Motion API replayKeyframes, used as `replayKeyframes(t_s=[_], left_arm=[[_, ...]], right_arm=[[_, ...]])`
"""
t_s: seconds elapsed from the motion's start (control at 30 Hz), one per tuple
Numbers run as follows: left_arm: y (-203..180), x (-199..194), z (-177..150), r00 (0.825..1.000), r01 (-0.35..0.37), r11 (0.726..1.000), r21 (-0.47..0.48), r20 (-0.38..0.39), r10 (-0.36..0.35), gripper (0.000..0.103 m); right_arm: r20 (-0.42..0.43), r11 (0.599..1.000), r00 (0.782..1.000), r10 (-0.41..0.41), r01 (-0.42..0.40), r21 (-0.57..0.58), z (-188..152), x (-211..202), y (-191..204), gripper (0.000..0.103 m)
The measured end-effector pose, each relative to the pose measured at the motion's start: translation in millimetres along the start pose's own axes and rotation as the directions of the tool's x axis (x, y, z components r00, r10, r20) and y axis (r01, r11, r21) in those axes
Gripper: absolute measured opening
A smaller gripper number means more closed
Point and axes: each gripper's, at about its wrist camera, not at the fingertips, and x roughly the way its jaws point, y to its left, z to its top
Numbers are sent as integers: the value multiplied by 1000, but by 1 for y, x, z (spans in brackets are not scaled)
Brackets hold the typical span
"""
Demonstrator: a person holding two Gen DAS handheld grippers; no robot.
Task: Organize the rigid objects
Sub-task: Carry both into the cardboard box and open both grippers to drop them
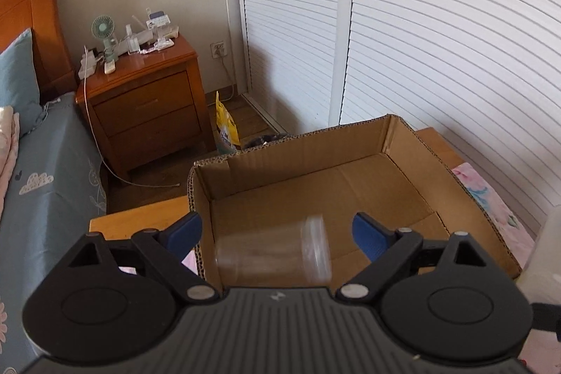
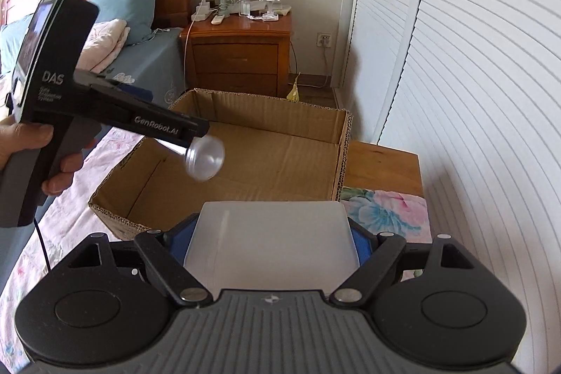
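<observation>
An open cardboard box (image 1: 466, 188) with a bare floor stands on the flowered bedspread; it also shows in the right wrist view (image 2: 245, 114). My left gripper (image 1: 277, 230) is open above the box's near end. A clear plastic jar (image 1: 277, 255) is blurred between its spread blue fingers (image 1: 368, 233), touching neither. In the right wrist view the jar (image 2: 205, 156) is in the air just below the left gripper's tip (image 2: 189, 132), over the box. My right gripper (image 2: 271, 240) is shut on a translucent white plastic container (image 2: 270, 244) near the box's front wall.
A wooden nightstand (image 1: 147, 107) with a small fan and clutter stands beyond the box by the bed (image 1: 45, 170). White louvred doors (image 1: 438, 41) run along the right. A wooden surface (image 2: 382, 167) lies right of the box. A yellow bag (image 1: 226, 125) sits on the floor.
</observation>
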Motion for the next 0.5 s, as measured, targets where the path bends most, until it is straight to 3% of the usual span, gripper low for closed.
replayKeyframes(t_s=[0.23,0.5], left_arm=[[9,-39,-26,999,50,999,9,11,-50,95],[8,-98,-77,998,51,997,54,16,-52,96]], right_arm=[[-17,1000,1000,-9,9,-17,4,6,7,87],[-37,999,999,-4,3,-36,19,18,15,87]])
